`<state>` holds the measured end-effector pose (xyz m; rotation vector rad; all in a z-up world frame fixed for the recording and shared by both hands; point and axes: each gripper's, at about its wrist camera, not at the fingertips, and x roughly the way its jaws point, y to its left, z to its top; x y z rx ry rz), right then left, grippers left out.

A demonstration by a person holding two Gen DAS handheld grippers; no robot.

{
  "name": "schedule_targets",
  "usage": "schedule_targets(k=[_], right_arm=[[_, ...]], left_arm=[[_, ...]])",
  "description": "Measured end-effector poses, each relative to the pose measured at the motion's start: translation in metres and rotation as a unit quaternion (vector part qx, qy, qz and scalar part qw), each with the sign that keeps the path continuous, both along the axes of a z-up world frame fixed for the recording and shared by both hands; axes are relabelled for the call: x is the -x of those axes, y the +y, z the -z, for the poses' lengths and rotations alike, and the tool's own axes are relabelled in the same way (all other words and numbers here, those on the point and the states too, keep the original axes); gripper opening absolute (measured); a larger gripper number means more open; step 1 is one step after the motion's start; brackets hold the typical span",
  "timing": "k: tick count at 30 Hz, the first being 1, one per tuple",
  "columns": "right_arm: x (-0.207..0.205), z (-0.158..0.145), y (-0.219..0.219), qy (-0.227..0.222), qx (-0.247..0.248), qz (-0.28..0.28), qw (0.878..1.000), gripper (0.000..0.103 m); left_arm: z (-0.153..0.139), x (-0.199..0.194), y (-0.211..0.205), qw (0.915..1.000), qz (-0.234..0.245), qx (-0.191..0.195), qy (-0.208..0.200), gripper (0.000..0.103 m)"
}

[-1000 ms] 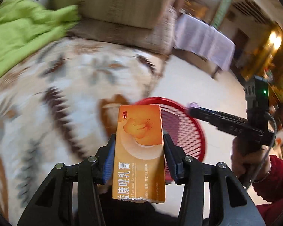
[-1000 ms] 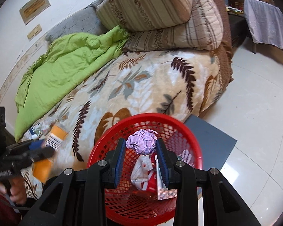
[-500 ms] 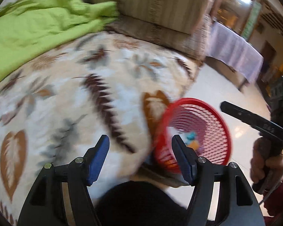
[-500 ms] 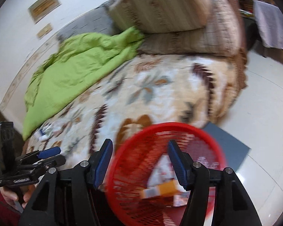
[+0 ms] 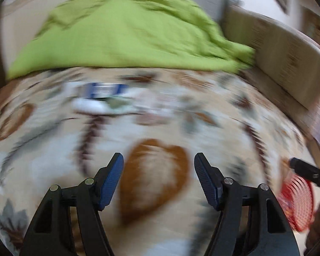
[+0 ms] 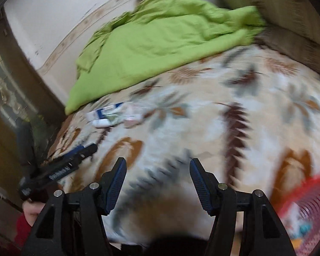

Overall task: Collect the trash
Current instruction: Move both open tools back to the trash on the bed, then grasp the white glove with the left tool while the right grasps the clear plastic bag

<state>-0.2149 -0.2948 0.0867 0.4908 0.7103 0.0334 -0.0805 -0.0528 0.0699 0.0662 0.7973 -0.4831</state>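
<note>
Left wrist view: our left gripper (image 5: 159, 180) and right gripper (image 6: 157, 183) gape wide, empty. We judge the blurred blue-and-white paper wrappers (image 5: 100, 97) on the leaf-patterned bed blanket (image 5: 202, 128) light and crushable; pinch their middle.

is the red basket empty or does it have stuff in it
Not empty. In the right wrist view, the red basket at the lower right holds blurred white, blue and orange bits inside its mesh. What they are cannot be told.

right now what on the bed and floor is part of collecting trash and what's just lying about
Belongs to the job:
- blue-and-white packet on the leaf-print blanket
- white crumpled scraps beside it, too blurred to name
- red mesh basket, trash already inside
- left gripper and right gripper, both open and empty

Just lying about:
- green quilt
- striped cushion
</note>
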Motion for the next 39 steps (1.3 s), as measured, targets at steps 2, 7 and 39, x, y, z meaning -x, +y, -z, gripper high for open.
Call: schedule_targets(k=[2, 7, 39], right_arm=[[-0.034, 0.004, 0.012, 0.009, -0.001, -0.011, 1.000, 0.068], [-0.134, 0.029, 0.030, 0.040, -0.016, -0.006, 0.999, 0.068], [-0.117, 0.045, 0.020, -0.019, -0.007, 0.065, 0.998, 0.030]], left_arm=[[0.009, -0.016, 0.020, 0.9994, -0.032, 0.003, 0.011, 0.068], [0.015, -0.038, 0.055, 0.9979, -0.057, 0.024, 0.019, 0.068], [0.052, -0.153, -0.075, 0.9964, 0.031, -0.053, 0.057, 0.022]])
